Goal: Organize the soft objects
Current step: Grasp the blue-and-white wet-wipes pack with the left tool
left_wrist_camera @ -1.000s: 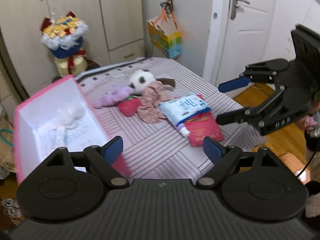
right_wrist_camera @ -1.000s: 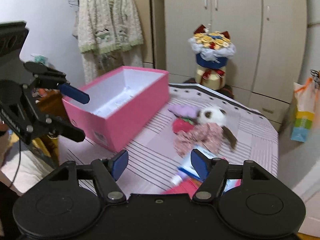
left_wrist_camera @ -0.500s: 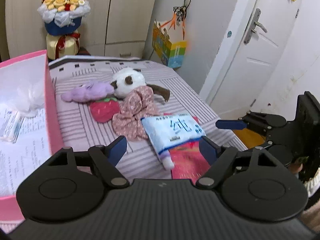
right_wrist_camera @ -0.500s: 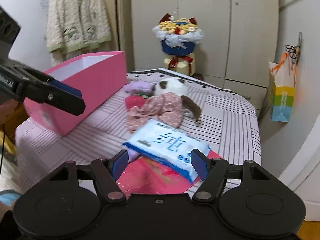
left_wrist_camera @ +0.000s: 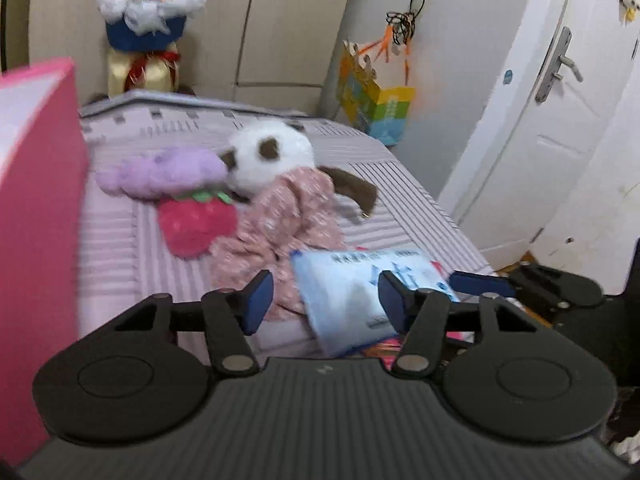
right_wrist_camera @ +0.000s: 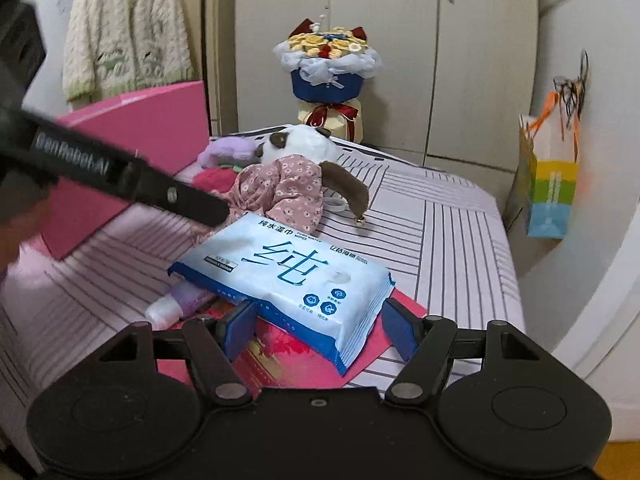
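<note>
1. The left tool (left_wrist_camera: 326, 300) has its jaws closing with nothing pressed between the pads – only the corner of the pale blue plastic wet-wipe pack (right_wrist_camera: 280, 268) shows in the gap; if it shuts here, I judge it pinches loose wrapper or the pink floral cloth (left_wrist_camera: 288, 216) beside it and drags both
2. The right tool (right_wrist_camera: 318, 330) stands spread and empty, straddling the near end of the pack; the pack lies on a red glossy booklet (right_wrist_camera: 312, 364) and a small lilac tube (right_wrist_camera: 180, 300), so a low grip could catch the booklet or roll the tube off the striped bed (right_wrist_camera: 460, 240)
3. Both tools aim at one pack – their fingers may collide
4. The soft toys – white-and-brown plush panda (left_wrist_camera: 272, 156), lilac plush (left_wrist_camera: 168, 172), red plush strawberry (left_wrist_camera: 196, 224) – lie touching on the bed, near the pink cardboard box (left_wrist_camera: 36, 200); lifting one may tug another
</note>
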### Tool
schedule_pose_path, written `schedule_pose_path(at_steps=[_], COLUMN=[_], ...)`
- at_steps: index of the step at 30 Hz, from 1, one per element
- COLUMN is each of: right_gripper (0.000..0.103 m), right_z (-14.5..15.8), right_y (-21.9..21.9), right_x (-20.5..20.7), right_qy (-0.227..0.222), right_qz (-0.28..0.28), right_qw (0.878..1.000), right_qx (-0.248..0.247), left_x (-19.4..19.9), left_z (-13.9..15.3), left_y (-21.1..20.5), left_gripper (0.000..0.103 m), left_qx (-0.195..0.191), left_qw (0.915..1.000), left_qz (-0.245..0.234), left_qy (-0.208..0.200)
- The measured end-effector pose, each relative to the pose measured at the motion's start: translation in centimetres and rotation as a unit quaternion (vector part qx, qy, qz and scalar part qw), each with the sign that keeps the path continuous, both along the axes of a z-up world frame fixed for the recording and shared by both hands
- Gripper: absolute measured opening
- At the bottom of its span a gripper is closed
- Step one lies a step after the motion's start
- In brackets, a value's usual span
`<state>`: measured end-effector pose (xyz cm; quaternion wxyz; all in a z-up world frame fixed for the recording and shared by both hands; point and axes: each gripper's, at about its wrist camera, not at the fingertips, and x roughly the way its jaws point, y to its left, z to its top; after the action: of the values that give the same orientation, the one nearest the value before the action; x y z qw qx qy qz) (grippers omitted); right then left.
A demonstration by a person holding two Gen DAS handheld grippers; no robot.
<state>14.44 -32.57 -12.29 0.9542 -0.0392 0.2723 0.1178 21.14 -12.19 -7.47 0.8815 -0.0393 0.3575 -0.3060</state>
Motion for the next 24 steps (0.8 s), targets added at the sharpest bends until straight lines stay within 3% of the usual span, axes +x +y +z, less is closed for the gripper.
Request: schedule_pose_path(at_steps=[3, 6, 15, 20, 24], right_gripper=[0.074, 0.075, 0.077, 0.085, 0.087], right_z=[-0.3, -0.6, -1.0, -0.8, -0.4], right_y=[-0.5, -0.7, 0.3, 1.3, 2.5], right_x=[0.4, 0.7, 0.8, 0.8, 0.6], right_qy=[0.012, 0.019, 0.010, 0.013, 0.011], right_qz=[-0.007, -0.008, -0.003, -0.011, -0.022], right_qw=[0.999, 0.998, 0.999, 0.999, 1.000], right_qx=[0.033, 0.059, 0.049, 0.047, 0.017], left_x=[0.1, -0.2, -0.2, -0.8, -1.3], left_z=[-1.2, -1.9, -2.6, -2.5, -2.0], left_y=[-0.4, -0.4, -0.5, -1.1, -1.4], left_gripper=[0.036, 0.029, 0.028, 0.028, 0.031], left_qx=[-0.022, -0.023, -0.029, -0.031, -0.023], left_qw=[0.9994, 0.9996, 0.9995, 0.9995, 0.9997], left_qz=[-0.007, 0.007, 0.008, 0.002, 0.000], left_qy=[0.026, 0.014, 0.005, -0.002, -0.008])
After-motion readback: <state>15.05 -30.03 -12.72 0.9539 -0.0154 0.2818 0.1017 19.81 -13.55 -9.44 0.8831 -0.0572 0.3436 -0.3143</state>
